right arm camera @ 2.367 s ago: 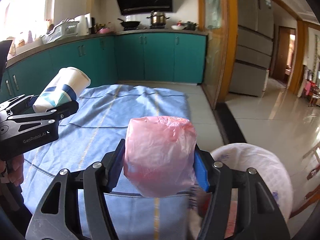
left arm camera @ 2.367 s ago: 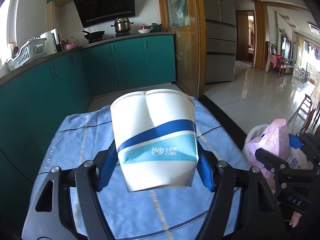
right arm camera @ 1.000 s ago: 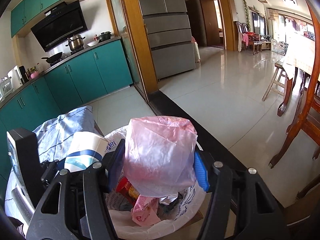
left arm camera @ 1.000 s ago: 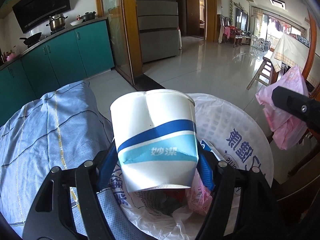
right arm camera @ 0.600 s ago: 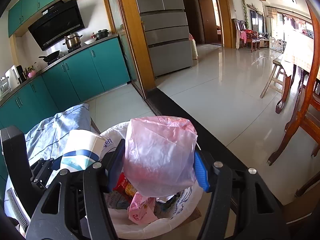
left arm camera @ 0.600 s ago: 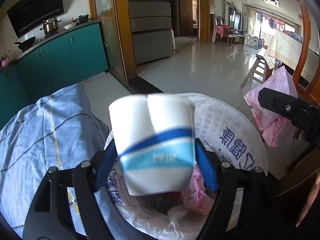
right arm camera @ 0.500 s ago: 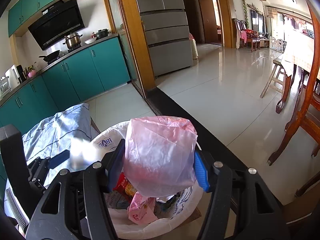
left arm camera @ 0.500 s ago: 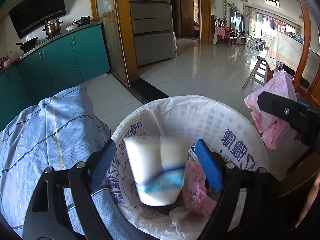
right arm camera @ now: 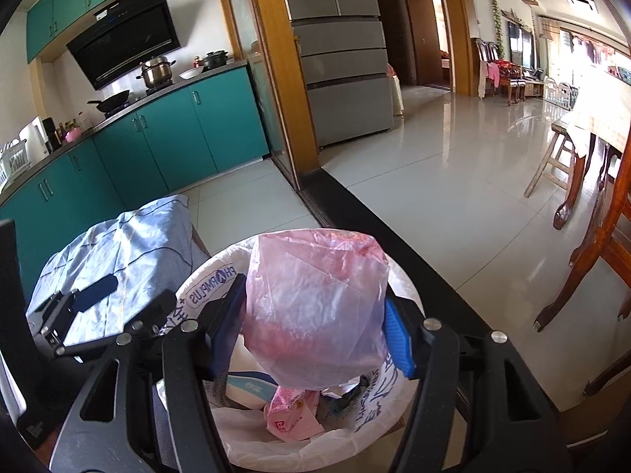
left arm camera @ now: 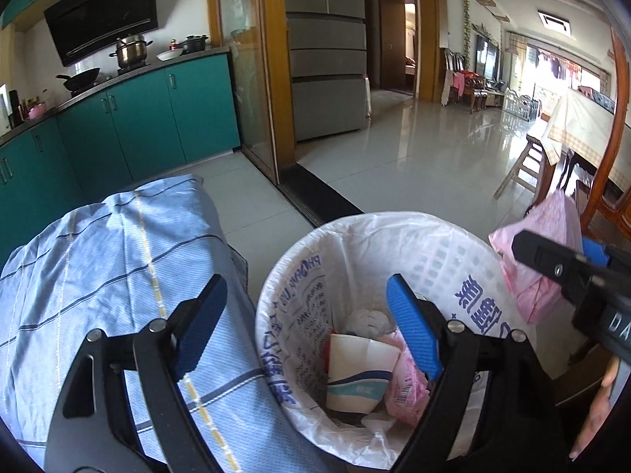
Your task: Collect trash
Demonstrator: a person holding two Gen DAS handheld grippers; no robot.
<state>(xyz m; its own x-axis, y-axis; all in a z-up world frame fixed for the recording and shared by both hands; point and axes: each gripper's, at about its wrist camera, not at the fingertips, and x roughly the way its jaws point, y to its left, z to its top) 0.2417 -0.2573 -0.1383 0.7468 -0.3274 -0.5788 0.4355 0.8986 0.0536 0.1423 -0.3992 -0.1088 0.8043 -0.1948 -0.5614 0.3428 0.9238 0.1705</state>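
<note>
Cup dropped in the bin, pink bag next

From the left: the left claw (left arm camera: 305, 317) stands spread and empty over the lined trash bin (left arm camera: 441, 244), its jaws having just been opening; the paper cup (left arm camera: 357, 370) it pinched a second ago now lies inside among wrappers. The right claw (right arm camera: 315, 331) hangs over the same bin, pinching the pink plastic bag (right arm camera: 315, 307), though its pads may be starting to ease. Next move, likely: spread the right claw so the bag falls in.
</note>
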